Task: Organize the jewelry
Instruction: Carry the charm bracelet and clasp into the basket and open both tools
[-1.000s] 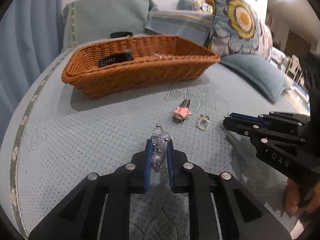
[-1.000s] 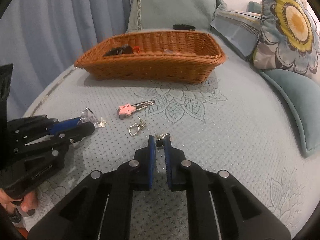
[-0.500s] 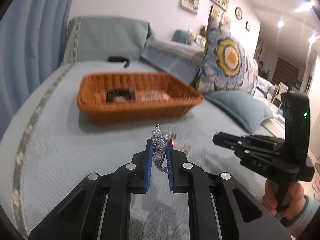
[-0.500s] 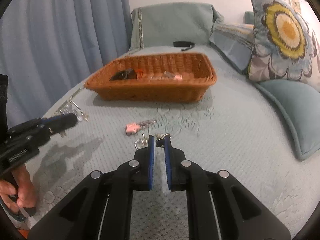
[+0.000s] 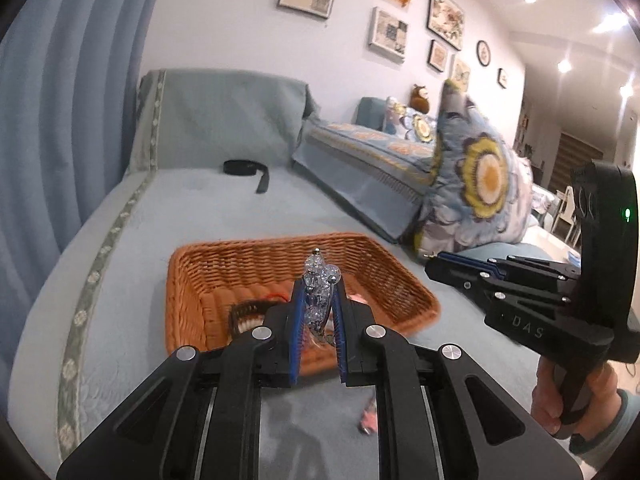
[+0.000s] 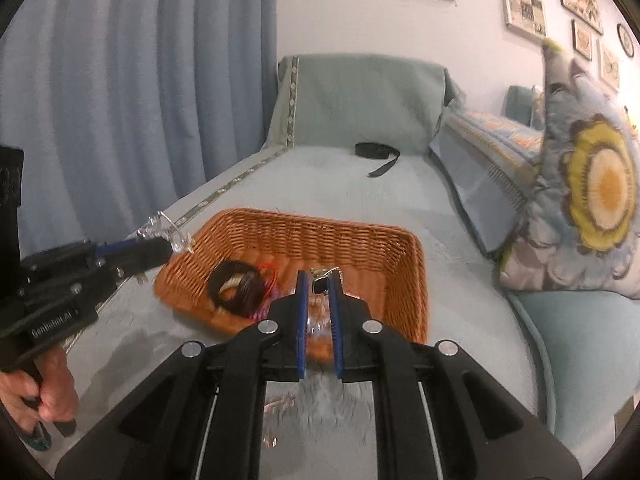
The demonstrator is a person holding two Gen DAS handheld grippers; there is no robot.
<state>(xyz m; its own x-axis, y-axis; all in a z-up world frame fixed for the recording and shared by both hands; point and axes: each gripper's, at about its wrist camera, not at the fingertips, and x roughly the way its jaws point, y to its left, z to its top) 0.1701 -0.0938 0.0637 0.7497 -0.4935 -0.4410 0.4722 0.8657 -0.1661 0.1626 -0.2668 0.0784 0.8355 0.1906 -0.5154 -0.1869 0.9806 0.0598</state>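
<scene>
My left gripper (image 5: 317, 292) is shut on a clear crystal bead piece (image 5: 318, 280) and holds it in the air at the near edge of the orange wicker basket (image 5: 200, 272). My right gripper (image 6: 319, 282) is shut on a small dark charm with a thin chain (image 6: 322, 285), over the basket's near rim (image 6: 416, 280). In the basket lie dark bangles (image 6: 236, 284) and a red ring (image 6: 269, 274). The left gripper also shows in the right wrist view (image 6: 160, 246), with the bead piece (image 6: 166, 232). The right gripper also shows in the left wrist view (image 5: 434, 260).
The basket stands on a pale blue bed cover (image 5: 180, 208). A pink star charm (image 5: 368, 422) lies on the cover below my left gripper. A black strap (image 6: 374, 152) lies far back. Flowered pillows (image 6: 592, 208) line the right side, a blue curtain (image 6: 120, 80) the left.
Both grippers have lifted off the cover with their pieces and moved forward to the basket. The pink star charm and the gold clasp stayed on the cover behind.
</scene>
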